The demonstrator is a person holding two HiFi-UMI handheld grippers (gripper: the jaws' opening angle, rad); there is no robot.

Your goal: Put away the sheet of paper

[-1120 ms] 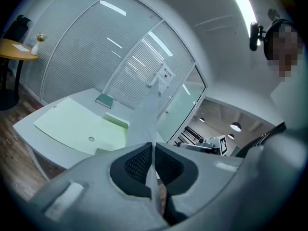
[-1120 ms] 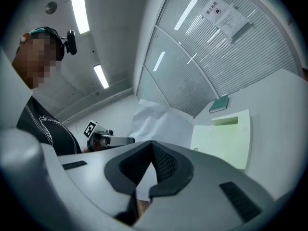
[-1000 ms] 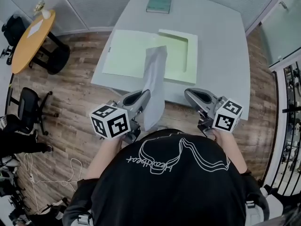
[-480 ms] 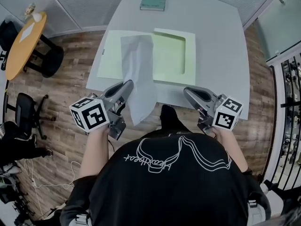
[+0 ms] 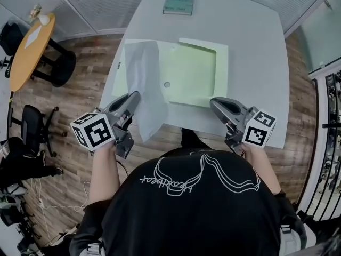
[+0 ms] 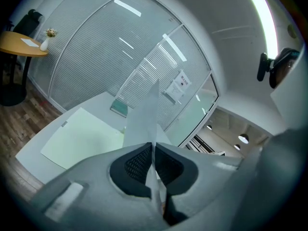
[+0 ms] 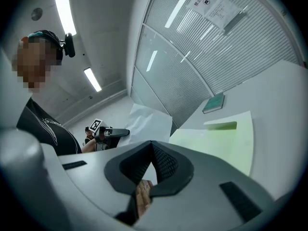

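A white sheet of paper [image 5: 144, 84] hangs upright from my left gripper [image 5: 136, 96], which is shut on its lower edge. In the left gripper view the sheet [image 6: 144, 117] rises edge-on from between the closed pads of that gripper [image 6: 153, 150]. The sheet is held over the left part of an open pale-green folder [image 5: 192, 73] lying on the grey table [image 5: 250, 47]. My right gripper [image 5: 216, 103] is at the table's near edge, to the right, shut with nothing in it. From the right gripper view [image 7: 151, 153] I see the paper [image 7: 149, 121] and the folder [image 7: 226, 143].
A teal book [image 5: 178, 1] lies at the table's far edge. A round orange table [image 5: 29, 44] and a black office chair [image 5: 29, 121] stand on the wood floor to the left. Glass walls with blinds close off the far side.
My left gripper has moved to the left and a little back with the paper. The sheet has swung from over the folder's middle to its left side. The right gripper has stayed put.
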